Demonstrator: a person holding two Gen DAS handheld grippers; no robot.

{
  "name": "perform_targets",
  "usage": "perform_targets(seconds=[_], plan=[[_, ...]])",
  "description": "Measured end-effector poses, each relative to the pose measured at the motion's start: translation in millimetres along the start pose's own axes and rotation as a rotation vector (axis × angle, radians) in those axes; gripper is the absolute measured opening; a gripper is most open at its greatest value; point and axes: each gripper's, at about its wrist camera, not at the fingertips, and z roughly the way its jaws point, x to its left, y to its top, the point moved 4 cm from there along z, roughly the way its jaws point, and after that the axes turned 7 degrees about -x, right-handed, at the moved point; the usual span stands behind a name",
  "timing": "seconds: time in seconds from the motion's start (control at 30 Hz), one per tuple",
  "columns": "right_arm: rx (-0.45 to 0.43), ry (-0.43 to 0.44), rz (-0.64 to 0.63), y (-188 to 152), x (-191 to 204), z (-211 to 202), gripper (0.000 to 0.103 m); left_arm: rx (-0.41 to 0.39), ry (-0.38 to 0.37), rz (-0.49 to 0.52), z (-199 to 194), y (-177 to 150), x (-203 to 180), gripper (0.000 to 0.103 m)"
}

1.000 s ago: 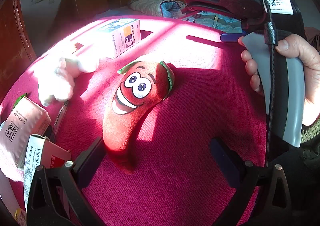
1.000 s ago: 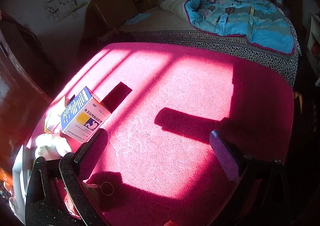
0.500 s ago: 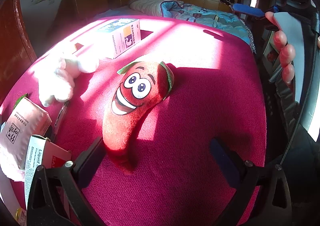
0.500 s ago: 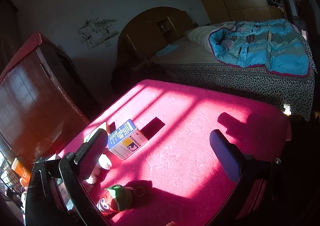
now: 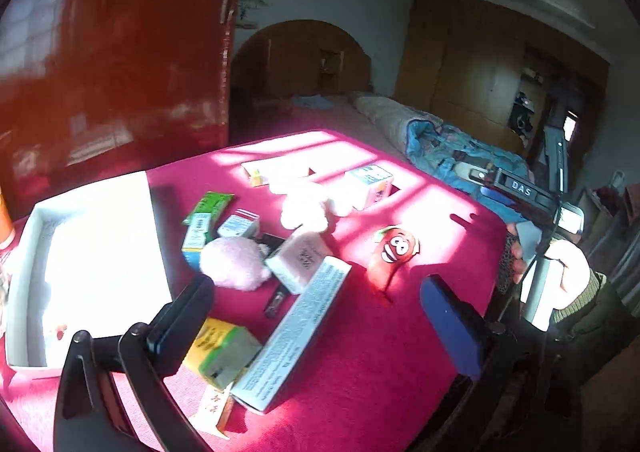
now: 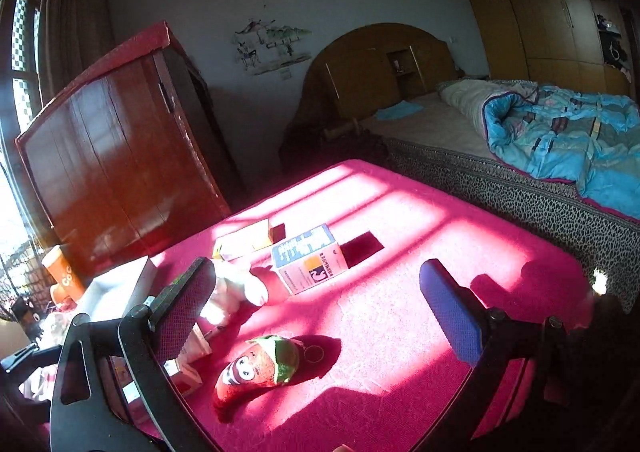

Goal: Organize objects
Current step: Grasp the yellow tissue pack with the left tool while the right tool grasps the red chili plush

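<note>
Left wrist view: left gripper (image 5: 316, 316) open, empty, above scattered boxes. Right gripper (image 6: 320, 308) open, empty, over red plush toy (image 6: 258, 366) on pink table (image 6: 420, 332).

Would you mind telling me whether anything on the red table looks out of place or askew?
Yes. The boxes and plush toys lie scattered at odd angles beside the white tray, which looks almost empty. The long white box lies slantwise, leaning on the yellow-green box. The red chili plush lies apart on its side. Nothing looks spilled or damaged.

Sunlit bedroom: red cabinet (image 6: 120, 172), wooden wardrobe (image 6: 540, 12), bed (image 6: 460, 132), perhaps a curtained window (image 6: 24, 36).
</note>
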Motion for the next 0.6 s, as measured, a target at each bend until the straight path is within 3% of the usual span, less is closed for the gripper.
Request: perform_targets(seconds=[0.13,0.17,0.3,0.47,0.6], plan=[[0.140,0.026,-0.002,-26,10,25,0.103,0.093,0.145,-0.168,-3,-22,74,0.102],[0.199,0.028,-0.010,-40,17,36,0.103,0.116,0.150,-0.207,-2,-29,85,0.102],[0.248,0.022,-0.016,-56,27,47,0.103,0.185,0.102,-0.363,5,-53,104,0.096],[0.301,-0.010,-0.017,-70,37,67,0.103,0.234,0.058,-0.270,25,-62,80,0.096],[0.312,-0.021,-0.009,-73,40,75,0.103,0.253,0.008,-0.287,45,-63,71,0.096]])
